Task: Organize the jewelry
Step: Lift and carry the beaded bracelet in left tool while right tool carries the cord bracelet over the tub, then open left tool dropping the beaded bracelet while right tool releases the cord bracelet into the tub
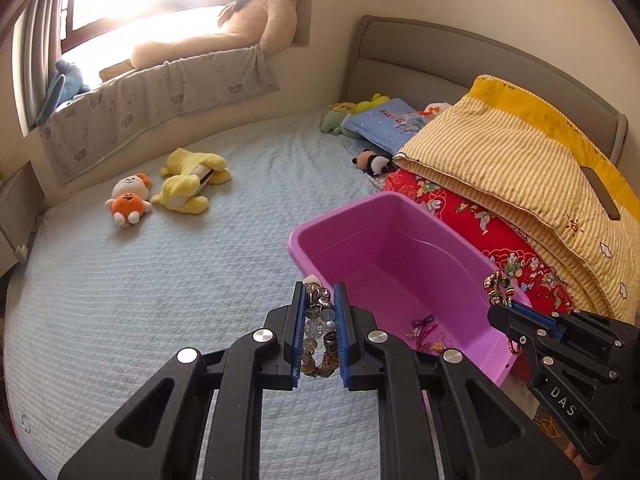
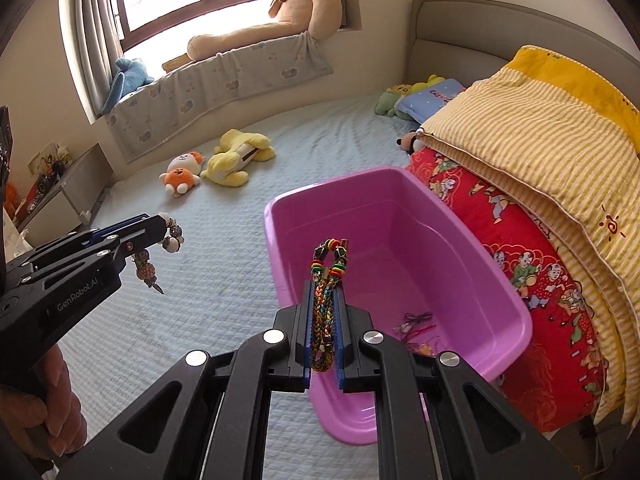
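Right wrist view: the bed (image 2: 208, 300) carries a pink tub (image 2: 400, 248) with a few small pieces on its floor. The right gripper (image 2: 324, 300) has its jaws clamped on a braided bracelet (image 2: 325, 304); the left gripper (image 1: 318, 312) clamps a beaded bracelet (image 1: 318, 320). Both hang near the tub's rim, so this looks like the carry step; next, move over the tub and release.

Our left gripper (image 1: 319, 312) — black linkage, blue pads, pitched downward; its jaws are nearly closed and clamp a beaded bracelet (image 1: 318, 330). Our right gripper (image 2: 324, 312) — same build, same downward tilt; jaws pinched tight on a braided bracelet (image 2: 325, 300). We see our left hand (image 2: 48, 400) wrapped around its handle, fingers curled.
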The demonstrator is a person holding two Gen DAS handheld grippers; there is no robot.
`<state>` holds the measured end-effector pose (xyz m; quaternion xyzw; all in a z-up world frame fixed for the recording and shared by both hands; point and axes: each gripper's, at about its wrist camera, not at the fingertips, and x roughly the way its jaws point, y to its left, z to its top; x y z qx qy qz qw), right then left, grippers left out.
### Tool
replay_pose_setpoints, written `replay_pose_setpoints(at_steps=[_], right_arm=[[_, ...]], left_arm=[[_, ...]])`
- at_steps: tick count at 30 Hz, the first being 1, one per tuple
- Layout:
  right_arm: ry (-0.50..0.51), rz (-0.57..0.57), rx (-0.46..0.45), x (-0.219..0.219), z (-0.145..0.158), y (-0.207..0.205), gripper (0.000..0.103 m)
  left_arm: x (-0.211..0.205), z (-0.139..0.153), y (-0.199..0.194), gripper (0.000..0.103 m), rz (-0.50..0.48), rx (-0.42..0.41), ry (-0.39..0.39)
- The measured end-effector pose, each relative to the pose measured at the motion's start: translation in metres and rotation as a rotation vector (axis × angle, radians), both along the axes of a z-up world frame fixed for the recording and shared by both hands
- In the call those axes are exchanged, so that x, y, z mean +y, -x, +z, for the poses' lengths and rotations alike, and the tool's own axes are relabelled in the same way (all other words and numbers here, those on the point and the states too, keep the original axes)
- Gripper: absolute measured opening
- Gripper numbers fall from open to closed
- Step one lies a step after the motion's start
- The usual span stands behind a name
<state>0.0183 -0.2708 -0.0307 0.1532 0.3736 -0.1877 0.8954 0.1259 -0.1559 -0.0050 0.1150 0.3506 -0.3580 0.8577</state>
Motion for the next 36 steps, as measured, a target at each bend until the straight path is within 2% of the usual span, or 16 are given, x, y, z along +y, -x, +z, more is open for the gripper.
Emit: replay_pose_setpoints(at_steps=[7,16,29,36], right_arm=[[-0.029,0.021,0.036,-0.063,-0.011,0.003,0.009],[-0.120,0.054,0.090,-0.118,-0.033,-0.007,0.009],[-0.199,0.105,0.177,-0.134,-0.054,-0.031,0.009],[-0.231,0.109,0.212,-0.139,-0.058,-0.037,0.011]], left_arm=[[-0.070,-0.010,0.002,0.014,0.011,0.051,-0.046],[-0.130,-0.030,-0.005,0.014,0.015,0.103,-0.125],[-0.152,-0.054,-0.029,0.014,0.059,0.238,-0.202],[-0.154,-0.063,-0.036,0.015,0.072,0.296,-0.268]])
